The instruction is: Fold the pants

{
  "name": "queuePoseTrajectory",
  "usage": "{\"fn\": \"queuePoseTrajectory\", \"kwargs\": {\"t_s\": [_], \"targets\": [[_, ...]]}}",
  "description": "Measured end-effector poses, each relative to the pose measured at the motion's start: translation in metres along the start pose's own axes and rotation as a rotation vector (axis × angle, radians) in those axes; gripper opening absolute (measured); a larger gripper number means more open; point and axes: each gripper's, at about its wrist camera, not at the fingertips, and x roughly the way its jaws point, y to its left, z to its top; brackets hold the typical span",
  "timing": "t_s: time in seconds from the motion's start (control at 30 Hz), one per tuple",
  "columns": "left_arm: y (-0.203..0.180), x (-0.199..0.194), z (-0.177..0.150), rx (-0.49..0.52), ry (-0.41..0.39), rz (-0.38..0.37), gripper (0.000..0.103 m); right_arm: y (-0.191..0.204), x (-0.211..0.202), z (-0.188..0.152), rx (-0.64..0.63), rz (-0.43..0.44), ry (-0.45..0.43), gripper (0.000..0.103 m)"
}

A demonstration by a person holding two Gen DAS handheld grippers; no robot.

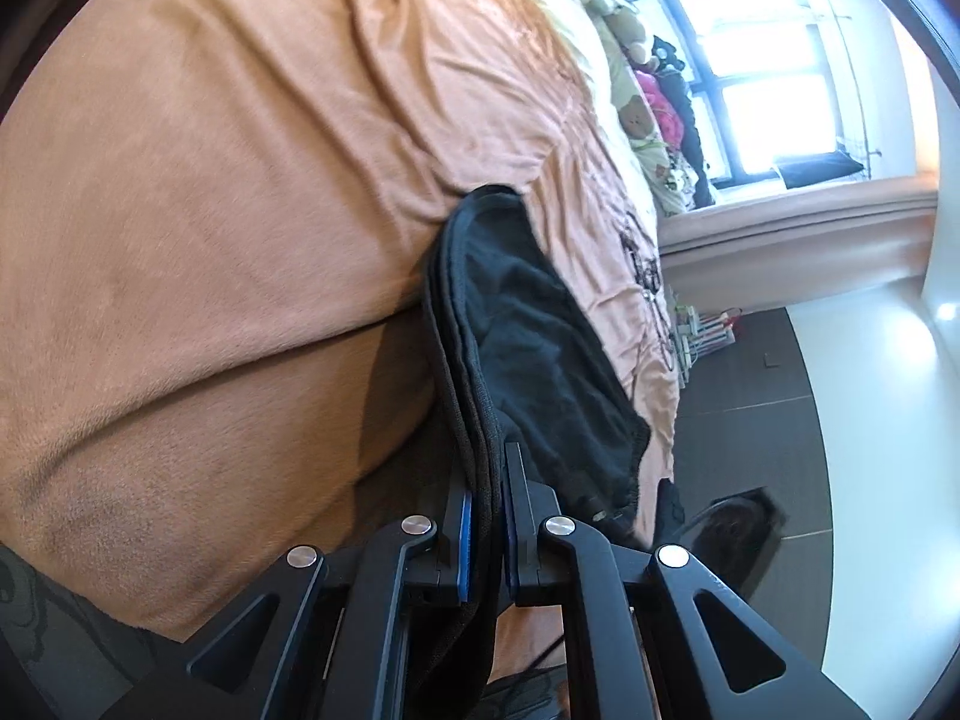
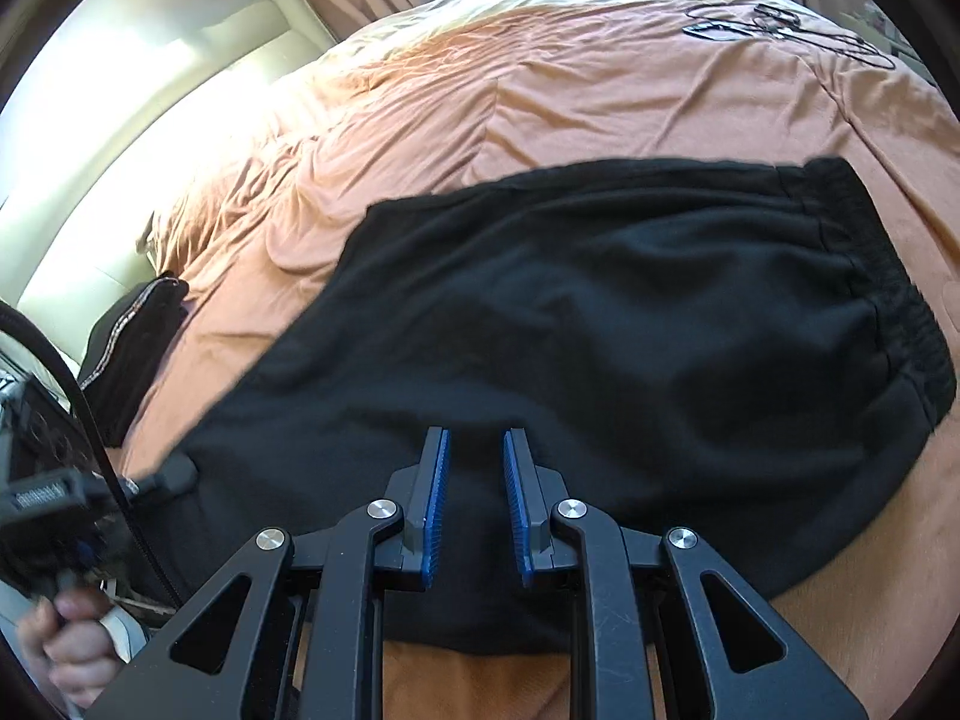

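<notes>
The pants [image 2: 576, 324] are soft, matte black knit with a gathered elastic waistband, lying in creases on a wrinkled orange blanket [image 2: 540, 102]. My left gripper [image 1: 486, 516] pinches a layered edge of them between its blue ribbed pads. My right gripper [image 2: 476, 468] hovers over them, jaws slightly apart, holding nothing.

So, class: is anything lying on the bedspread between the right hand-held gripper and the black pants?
Nothing visible. The right hand-held gripper hangs directly over the black pants, its jaws apart with no fabric between them. The cables lie far off on the bedspread.
</notes>
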Motion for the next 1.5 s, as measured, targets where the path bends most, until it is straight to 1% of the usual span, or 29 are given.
{"fn": "queuePoseTrajectory", "kwargs": {"t_s": [0.1,0.2,0.4,0.5,0.67,0.93,0.97,1.03,1.07,1.1,1.17,1.27,1.37,1.5], "targets": [[-0.018,-0.002,0.002,0.038,-0.002,-0.020,0.008,-0.005,0.004,-0.011,0.012,0.017,0.028,0.016],[-0.039,0.001,0.004,0.085,0.008,-0.020,0.008,-0.011,0.004,-0.019,0.041,0.053,0.046,0.016],[-0.083,0.013,0.002,0.183,0.029,-0.022,0.008,-0.028,-0.021,-0.023,0.058,0.109,0.045,0.016],[-0.105,0.019,0.002,0.231,0.037,-0.031,0.008,-0.039,-0.040,-0.022,0.063,0.098,0.011,0.016],[-0.135,0.037,0.001,0.284,0.060,-0.033,0.008,-0.058,-0.072,-0.019,0.076,0.090,-0.040,0.016],[-0.171,0.071,-0.008,0.355,0.114,-0.025,0.008,-0.087,-0.115,-0.024,0.104,0.047,-0.117,0.017],[-0.175,0.077,-0.010,0.364,0.124,-0.024,0.008,-0.090,-0.119,-0.026,0.109,0.045,-0.123,0.019],[-0.183,0.085,-0.013,0.377,0.138,-0.025,0.008,-0.092,-0.122,-0.028,0.121,0.039,-0.134,0.033],[-0.186,0.089,-0.015,0.384,0.145,-0.025,0.008,-0.091,-0.126,-0.032,0.126,0.037,-0.145,0.045],[-0.190,0.095,-0.017,0.391,0.156,-0.023,0.008,-0.094,-0.130,-0.035,0.130,0.036,-0.155,0.053],[-0.194,0.105,-0.020,0.402,0.173,-0.022,0.008,-0.099,-0.139,-0.040,0.139,0.025,-0.171,0.055],[-0.202,0.119,-0.027,0.414,0.197,-0.018,0.008,-0.109,-0.147,-0.045,0.158,0.022,-0.182,0.056],[-0.206,0.134,-0.033,0.427,0.227,-0.009,0.008,-0.123,-0.155,-0.050,0.192,0.020,-0.197,0.063],[-0.211,0.158,-0.044,0.446,0.267,0.008,0.008,-0.143,-0.163,-0.055,0.231,0.020,-0.210,0.063]]}}
